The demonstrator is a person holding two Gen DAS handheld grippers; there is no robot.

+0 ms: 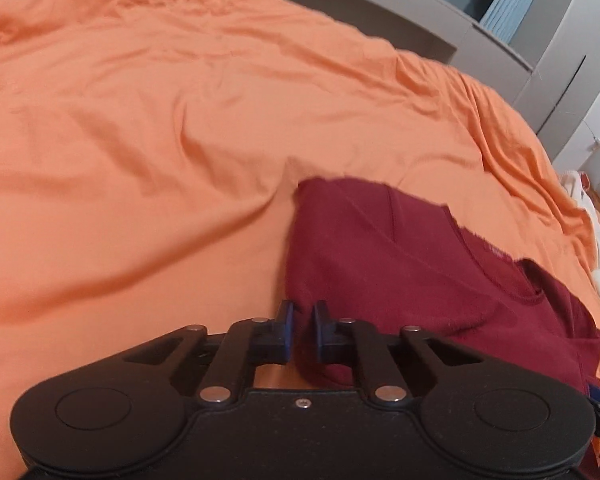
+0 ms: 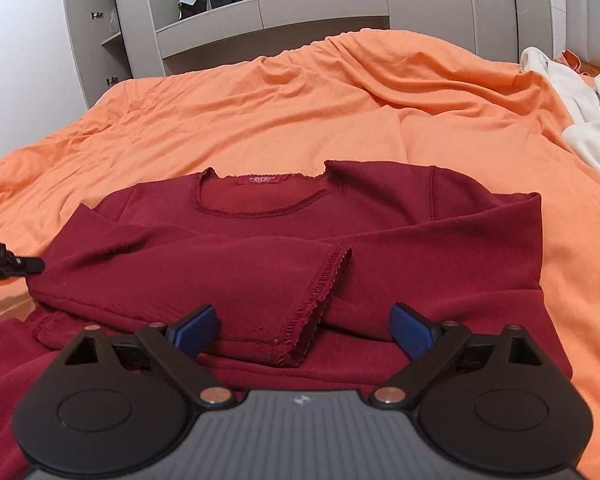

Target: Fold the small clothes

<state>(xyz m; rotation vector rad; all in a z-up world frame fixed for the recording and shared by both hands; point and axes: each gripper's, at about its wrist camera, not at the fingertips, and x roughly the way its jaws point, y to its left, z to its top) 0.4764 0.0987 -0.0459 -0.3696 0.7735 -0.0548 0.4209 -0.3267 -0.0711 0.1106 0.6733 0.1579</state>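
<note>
A small dark red long-sleeved top (image 2: pixel 284 240) lies flat on the orange bedsheet (image 2: pixel 300 120), collar away from me, both sleeves folded across the chest. My right gripper (image 2: pixel 304 328) is open and empty, low over the folded sleeve cuff (image 2: pixel 320 300). In the left wrist view the top (image 1: pixel 400 264) lies to the right. My left gripper (image 1: pixel 302 320) is nearly shut with a narrow gap, at the top's left edge; I cannot tell whether cloth is pinched. The left gripper also shows at the left edge of the right wrist view (image 2: pixel 20 266).
The orange sheet (image 1: pixel 140 140) is wrinkled and spreads wide to the left and far side. A heap of white clothes (image 2: pixel 588 120) lies at the right. Grey cabinets and shelves (image 2: pixel 300 12) stand beyond the bed.
</note>
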